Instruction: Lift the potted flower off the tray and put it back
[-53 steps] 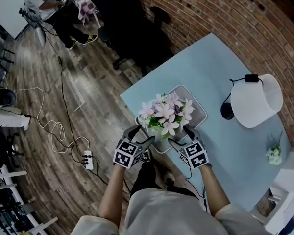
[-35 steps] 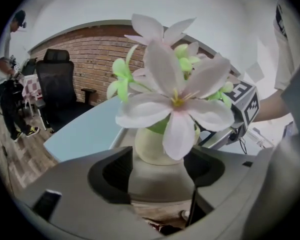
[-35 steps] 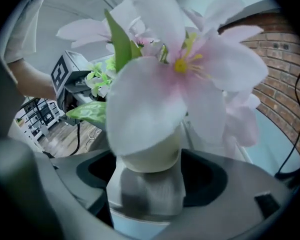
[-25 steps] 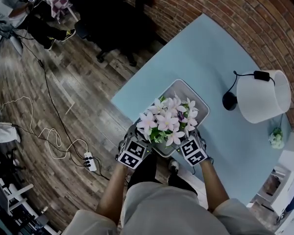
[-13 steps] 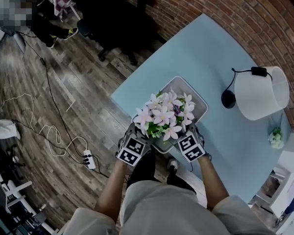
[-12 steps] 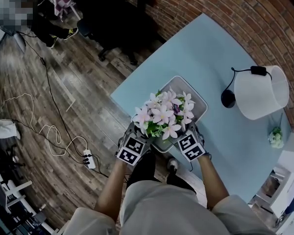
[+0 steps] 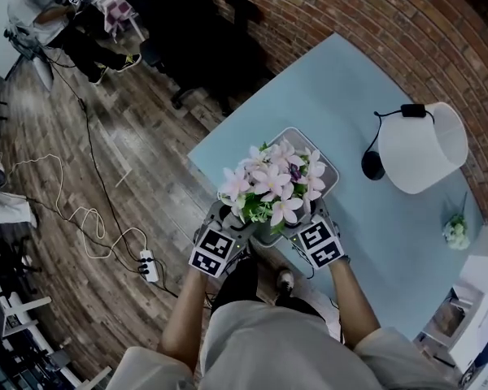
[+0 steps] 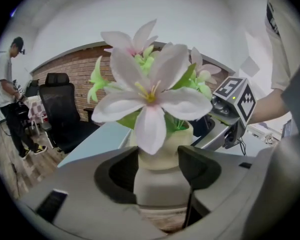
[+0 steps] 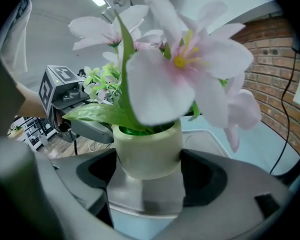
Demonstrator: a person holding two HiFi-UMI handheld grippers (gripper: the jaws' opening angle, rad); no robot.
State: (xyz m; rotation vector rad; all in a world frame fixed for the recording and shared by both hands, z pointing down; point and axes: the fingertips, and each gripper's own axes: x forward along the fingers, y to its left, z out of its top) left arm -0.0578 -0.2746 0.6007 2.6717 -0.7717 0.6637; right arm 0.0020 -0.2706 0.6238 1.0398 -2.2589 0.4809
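The potted flower [image 7: 272,185] has pink-white blooms, green leaves and a pale cream pot [image 8: 162,156]. It hangs over the near end of the grey tray [image 7: 327,169] on the light blue table. My left gripper [image 7: 232,224] grips the pot from the left; its jaws have just been closing, with the pot between them. My right gripper [image 7: 303,220] holds it from the right. In the left gripper view the left gripper [image 8: 162,171] presses on the pot's sides. In the right gripper view the right gripper [image 9: 147,171] clasps the pot [image 9: 147,151], with the tray [image 9: 212,139] beyond.
A white lamp shade [image 7: 423,149] with a black base [image 7: 372,165] and cord stands right of the tray. A small flower sprig [image 7: 454,232] lies at the far right. A black office chair [image 7: 220,47] and a brick wall are behind. Cables and a power strip [image 7: 148,265] lie on the floor.
Both grippers moved in from the tray's near edge to the pot's sides, and the jaws closed on it. The flower has since risen above the tray with both hands.
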